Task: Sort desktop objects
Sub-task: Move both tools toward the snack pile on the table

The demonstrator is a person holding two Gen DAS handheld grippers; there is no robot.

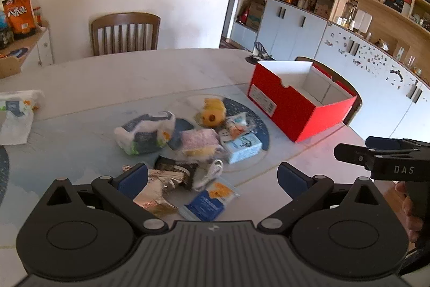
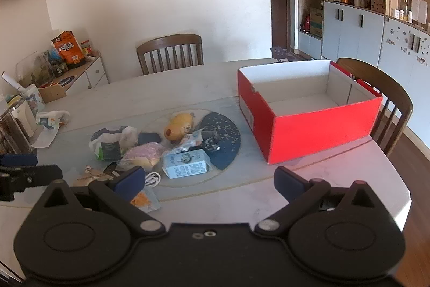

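A pile of small objects lies on the table's glass disc: a yellow plush toy (image 1: 212, 112) (image 2: 180, 127), a light blue carton (image 1: 243, 147) (image 2: 186, 164), a tissue pack (image 1: 145, 132) (image 2: 111, 143), a pink-wrapped bun (image 1: 197, 141) (image 2: 143, 153), a white cable (image 1: 212, 174) (image 2: 152, 179), a blue-orange sachet (image 1: 209, 202) and a foil wrapper (image 1: 156, 188). An open red box (image 1: 298, 101) (image 2: 306, 112) with a white, empty inside stands to the right. My left gripper (image 1: 212, 176) is open above the pile's near edge. My right gripper (image 2: 208, 179) is open, above the table in front of the carton.
A dark blue placemat (image 2: 225, 141) lies under the pile. A wooden chair (image 1: 125, 32) stands at the far side, another chair (image 2: 381, 96) behind the box. A crumpled tissue pack (image 1: 17, 109) and jars (image 2: 13, 125) sit at the left. The other gripper shows at the right edge (image 1: 381, 155).
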